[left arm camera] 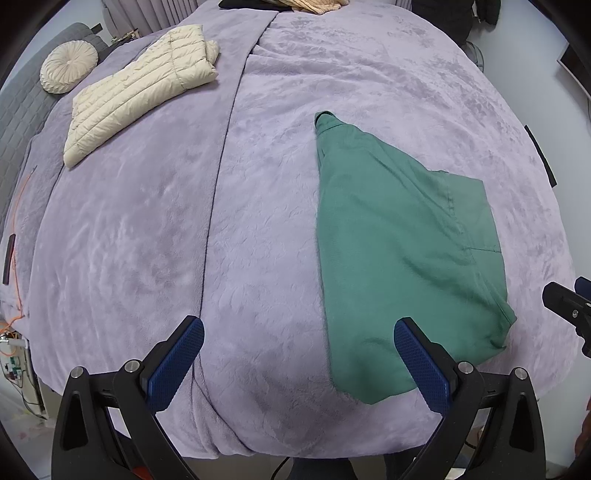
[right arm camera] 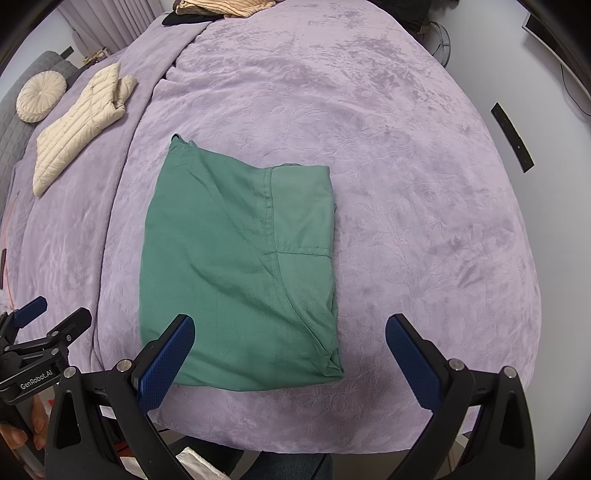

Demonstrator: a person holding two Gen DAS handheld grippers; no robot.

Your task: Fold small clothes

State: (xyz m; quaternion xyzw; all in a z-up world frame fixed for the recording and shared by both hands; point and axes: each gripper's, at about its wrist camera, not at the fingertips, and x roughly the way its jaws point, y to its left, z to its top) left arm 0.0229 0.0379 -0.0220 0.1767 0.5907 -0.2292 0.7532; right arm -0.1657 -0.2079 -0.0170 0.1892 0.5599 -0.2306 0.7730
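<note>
- The left tool (left arm camera: 299,354) hovers with blue pads spread wide, grasping nothing; the folded green garment (left arm camera: 399,251) lies just past its right pad.
- The right tool (right arm camera: 290,350) is likewise released above the garment's near edge.
- The garment rests on the purple blanket (right arm camera: 406,184).
- Far left lie a cream puffer jacket (left arm camera: 140,92) and round cushion (left arm camera: 68,66).
- Only the right view shows the garment's squared right side.

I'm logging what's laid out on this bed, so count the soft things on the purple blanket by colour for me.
Green: 1, the folded green garment
Cream: 2, the quilted puffer jacket and the round pleated cushion
Tan: 1, the ribbed knit at the far edge
Black: 1, the dark item beside that knit, too little showing to name
Total: 5
</note>
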